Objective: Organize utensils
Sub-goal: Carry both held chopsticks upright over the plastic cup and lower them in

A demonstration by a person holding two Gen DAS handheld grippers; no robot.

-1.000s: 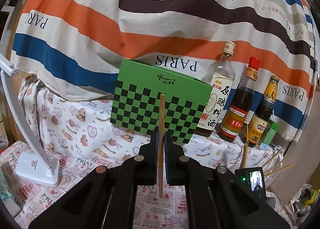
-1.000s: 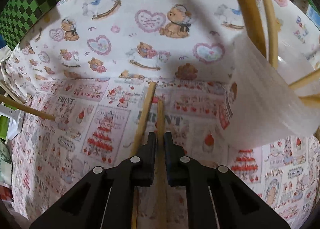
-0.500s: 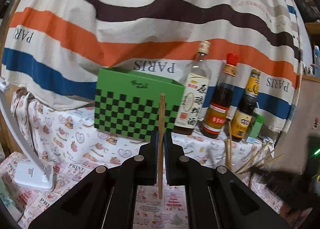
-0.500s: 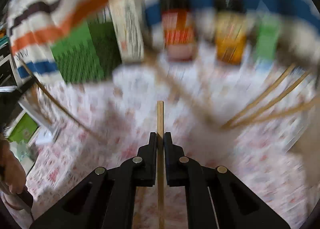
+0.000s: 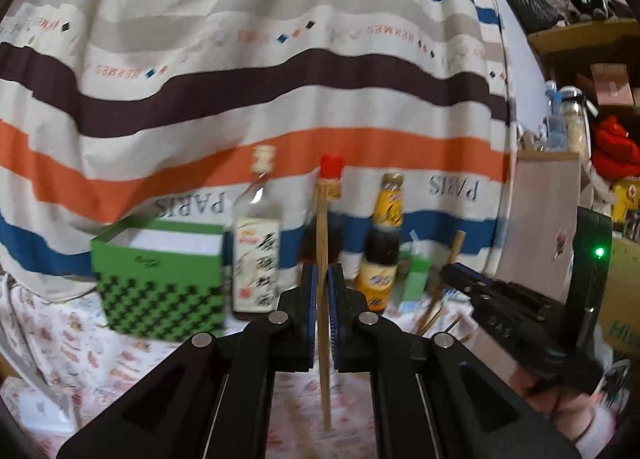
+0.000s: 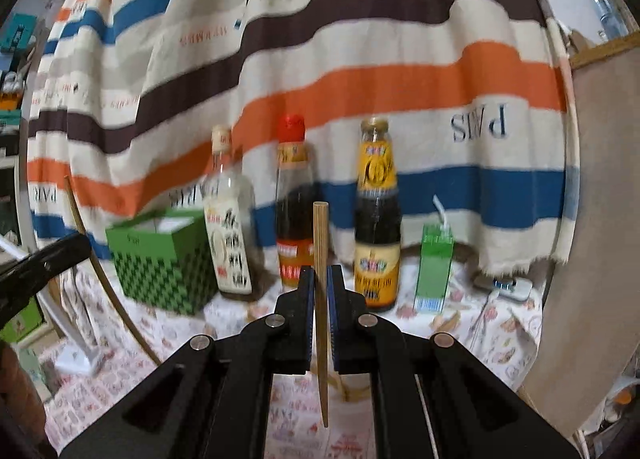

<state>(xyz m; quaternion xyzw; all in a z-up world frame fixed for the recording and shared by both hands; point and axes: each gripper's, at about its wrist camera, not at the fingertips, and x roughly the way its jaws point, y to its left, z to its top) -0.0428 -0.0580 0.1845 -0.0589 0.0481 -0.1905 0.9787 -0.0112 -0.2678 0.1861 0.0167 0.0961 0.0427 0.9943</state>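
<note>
Both grippers have risen, left point(image 5: 320, 279) and right point(image 6: 320, 283) each clamping one upright chopstick point(image 5: 322, 299) point(image 6: 321, 259) (three bottles point(image 6: 376, 219) behind).

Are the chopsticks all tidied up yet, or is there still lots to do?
Not yet. Nothing visibly put away so far. In hand: the left gripper pinches one upright wooden chopstick, and the right gripper pinches another wooden chopstick. Left: a few loose wooden sticks remain by the bottles on the bear-print tablecloth. The open green checked box might be their home, though its inside is hidden.
</note>
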